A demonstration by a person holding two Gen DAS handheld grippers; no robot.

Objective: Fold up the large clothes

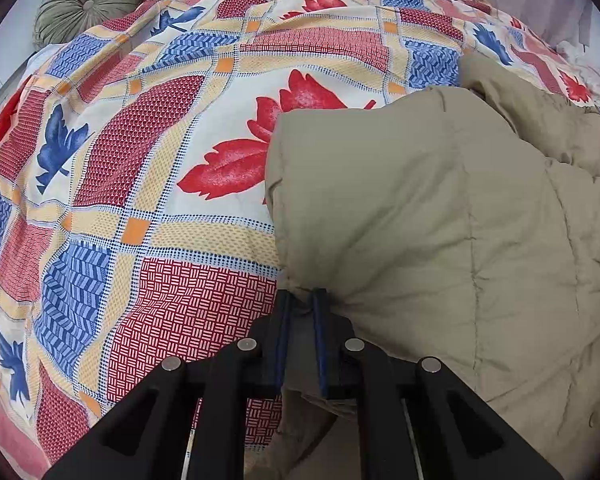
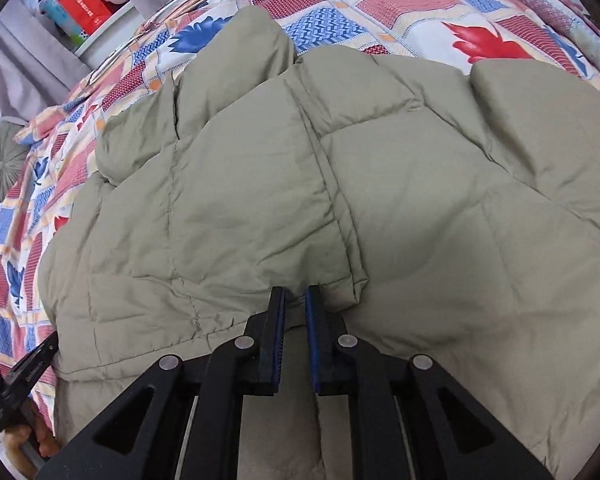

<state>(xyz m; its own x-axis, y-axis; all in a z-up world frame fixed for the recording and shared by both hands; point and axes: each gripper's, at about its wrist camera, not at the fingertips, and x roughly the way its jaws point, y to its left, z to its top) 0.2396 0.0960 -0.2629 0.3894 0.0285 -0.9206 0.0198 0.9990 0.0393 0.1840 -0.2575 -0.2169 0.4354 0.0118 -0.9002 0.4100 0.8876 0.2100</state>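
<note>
left tool pinches the khaki puffer jacket's corner; bedspread beneath

Left gripper pinching near corner of khaki quilted jacket; jacket lies right, on patchwork leaf-print bedspread. Round green pleated cushion far left.

White print on red box, unreadable; no legible text

A bed carried a patchwork bedspread with leaf prints. A khaki puffer jacket lay on it. A round green cushion sat at its edge.
</note>
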